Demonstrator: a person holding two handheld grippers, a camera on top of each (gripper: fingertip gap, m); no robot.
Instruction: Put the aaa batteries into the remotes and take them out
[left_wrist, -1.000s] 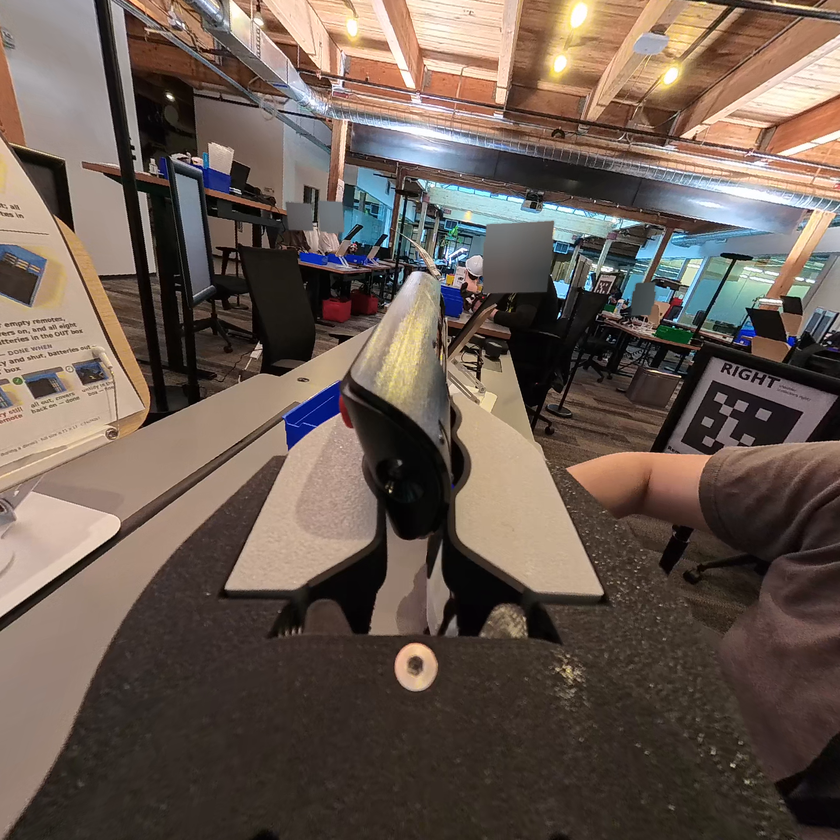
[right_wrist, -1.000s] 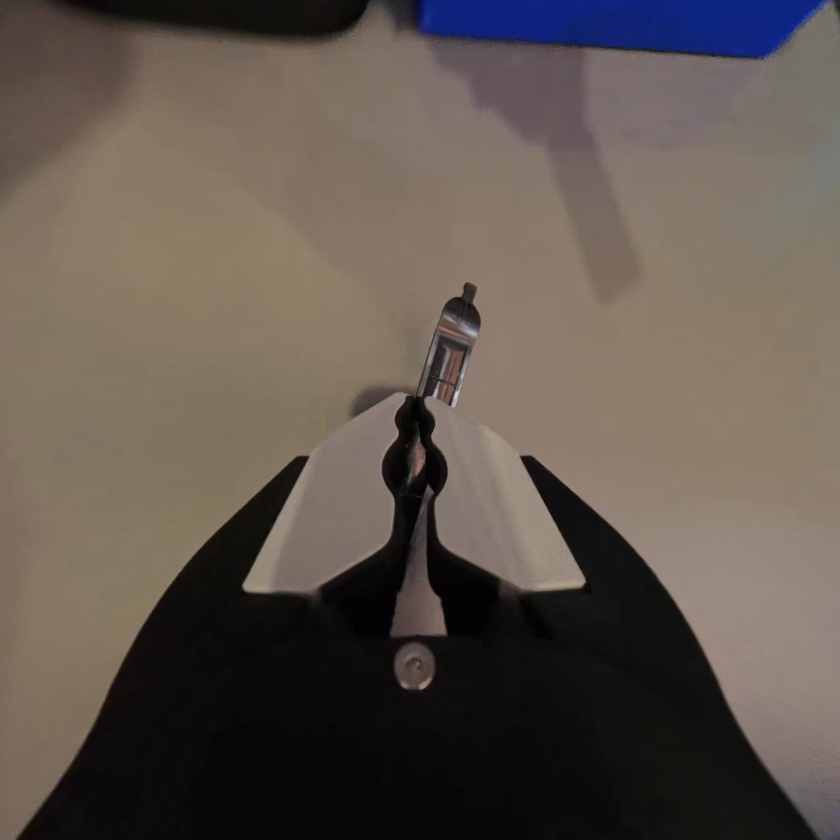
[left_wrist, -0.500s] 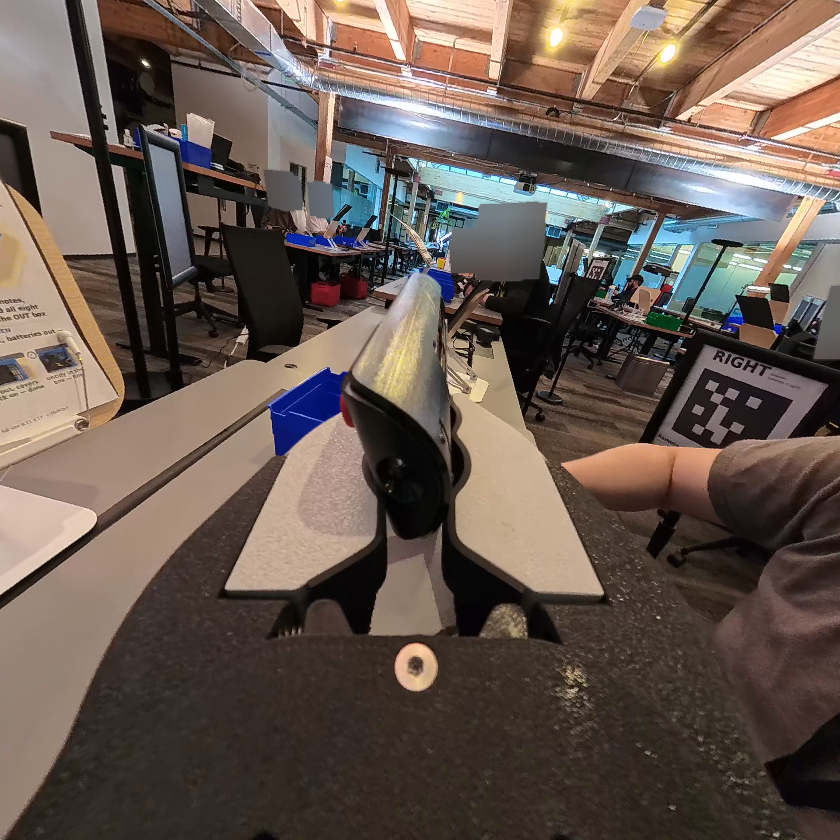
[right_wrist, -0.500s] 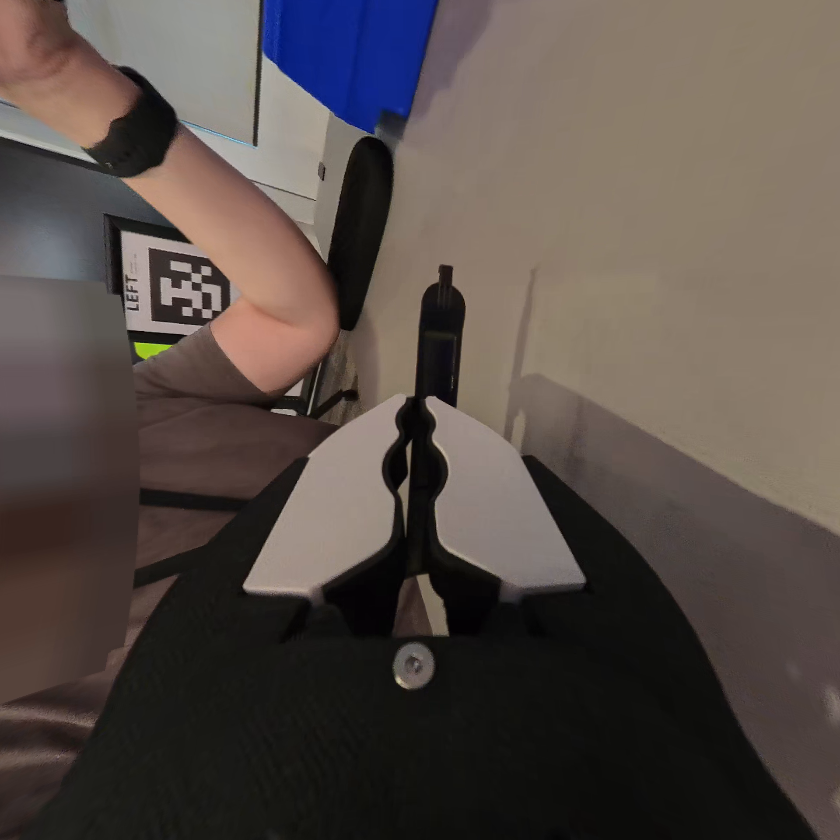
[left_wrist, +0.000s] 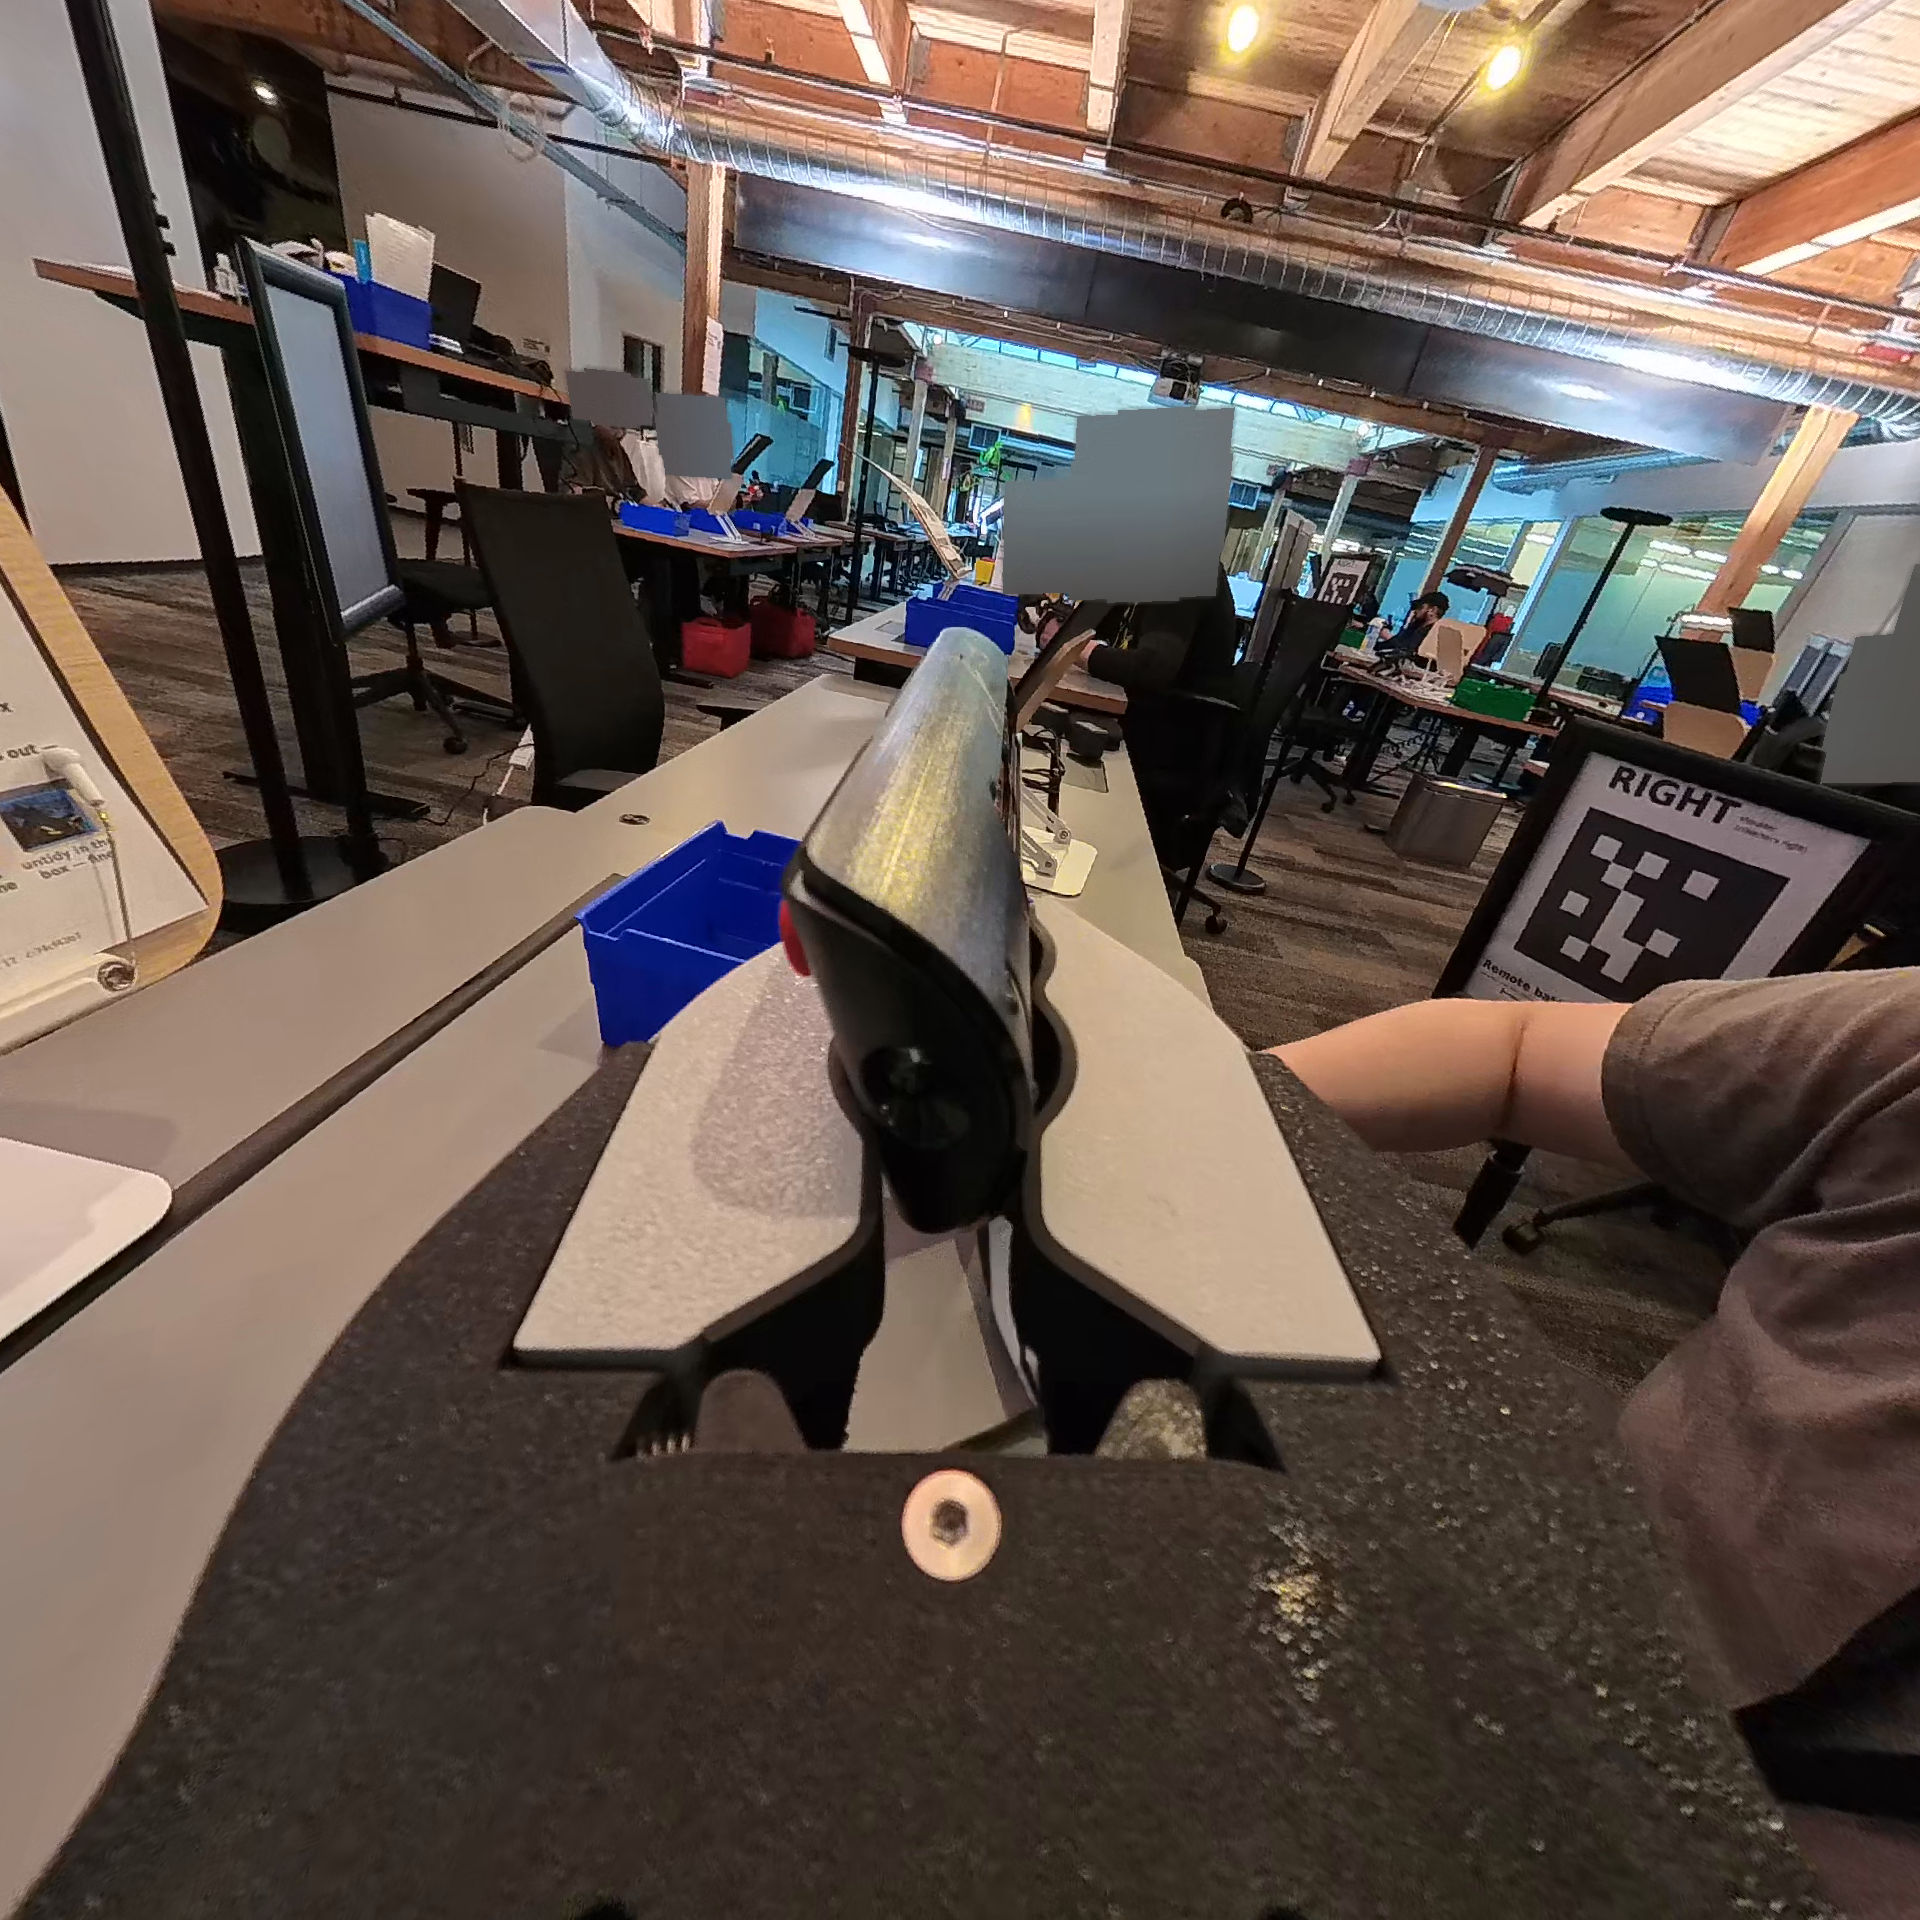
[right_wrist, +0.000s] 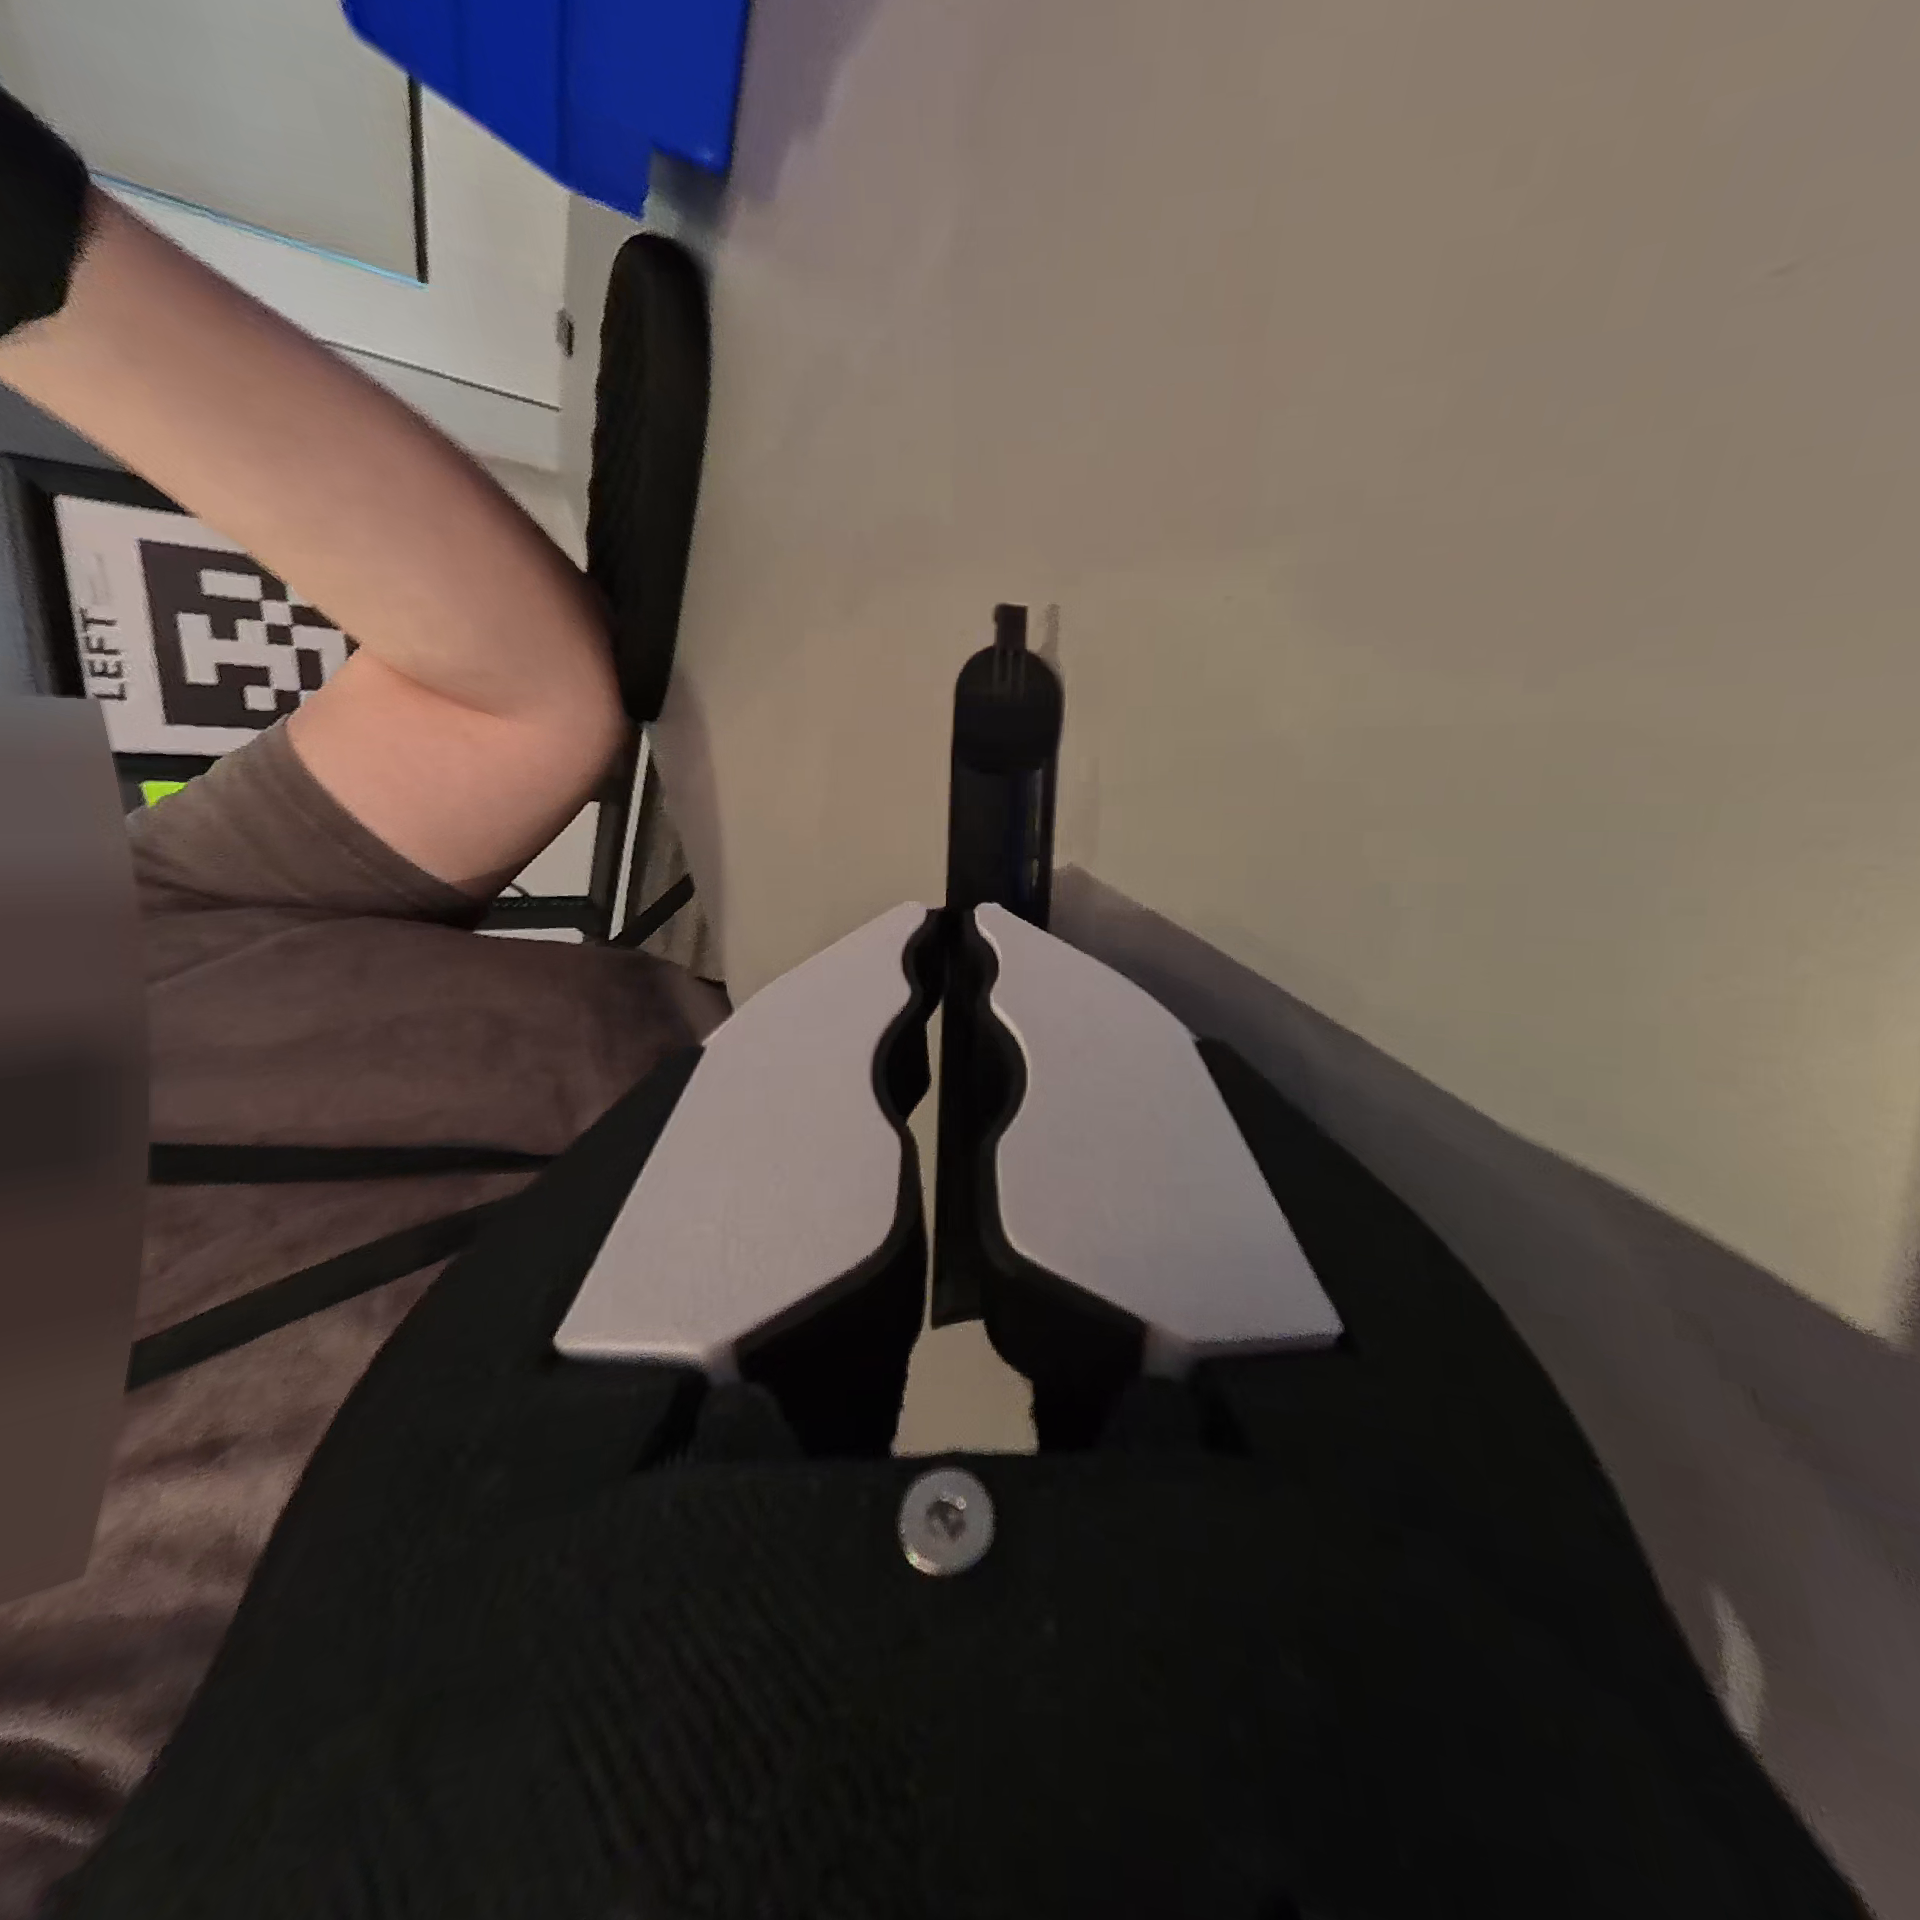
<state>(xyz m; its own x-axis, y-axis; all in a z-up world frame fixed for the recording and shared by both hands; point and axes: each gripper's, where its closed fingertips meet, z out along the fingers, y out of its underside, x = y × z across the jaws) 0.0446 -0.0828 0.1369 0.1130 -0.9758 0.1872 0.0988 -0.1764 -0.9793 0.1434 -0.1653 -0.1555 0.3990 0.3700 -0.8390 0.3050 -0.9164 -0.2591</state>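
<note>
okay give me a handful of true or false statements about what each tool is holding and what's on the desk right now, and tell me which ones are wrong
1. The left tool is shut on a remote. True.
2. The remote lies flat on the desk. False: it is held up, pointing away from the camera.
3. A blue bin sits on the desk beyond the left tool. True.
4. The right tool is open and empty. False: it is shut on a thin dark cover piece.
5. A red bin stands beside the remote. False: the bin is blue.
</note>
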